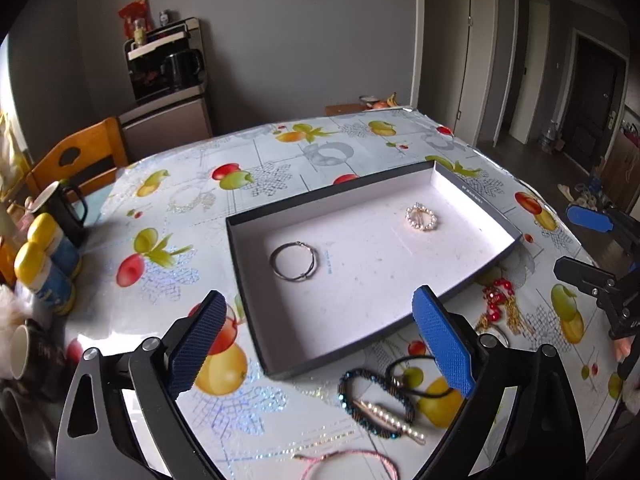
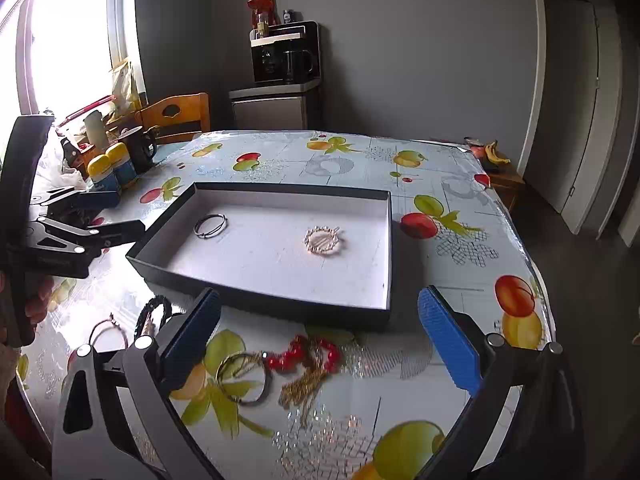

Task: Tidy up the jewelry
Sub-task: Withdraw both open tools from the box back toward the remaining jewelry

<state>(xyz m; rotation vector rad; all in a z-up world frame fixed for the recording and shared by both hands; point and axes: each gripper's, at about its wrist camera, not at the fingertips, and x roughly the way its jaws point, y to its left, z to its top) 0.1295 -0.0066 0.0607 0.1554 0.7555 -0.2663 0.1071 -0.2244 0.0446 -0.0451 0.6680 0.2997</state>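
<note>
Broadly, your worktop (image 1: 280, 152) is a glossy fruit-print oilcloth, rounded at its corners.

On it sits a shallow rectangular box (image 1: 240, 256), dark card outside, matte white inside. Two pieces lie in it, well apart: a thin silver wire bangle (image 1: 294, 261) and an oval pearl-rimmed clip (image 1: 421, 217).

Your left tongs (image 1: 320, 344) gape wide with nothing between the ribbed blue pads, hovering over the box's near edge. Your right tongs (image 2: 320, 340) are likewise spread wide and empty, above loose jewelry.

Loose pieces outside the box, near side:
- red bead and gold chain tangle (image 2: 310, 364), blurred in the right view, partly cut off by a pad in the left.
- dark metal bangle (image 2: 244, 378), plain only in the right view.
- teal beaded bracelet (image 1: 362, 404), with a pearl bar clip (image 1: 390, 418) lying across it; mostly hidden in the right view.
- black hair elastic (image 1: 416, 376), partly behind your pad.
- pink cord bracelet (image 1: 348, 465), cut off by the frame's lower edge.

Yellow-capped bottles (image 1: 44, 264) crowd the far left edge.
</note>
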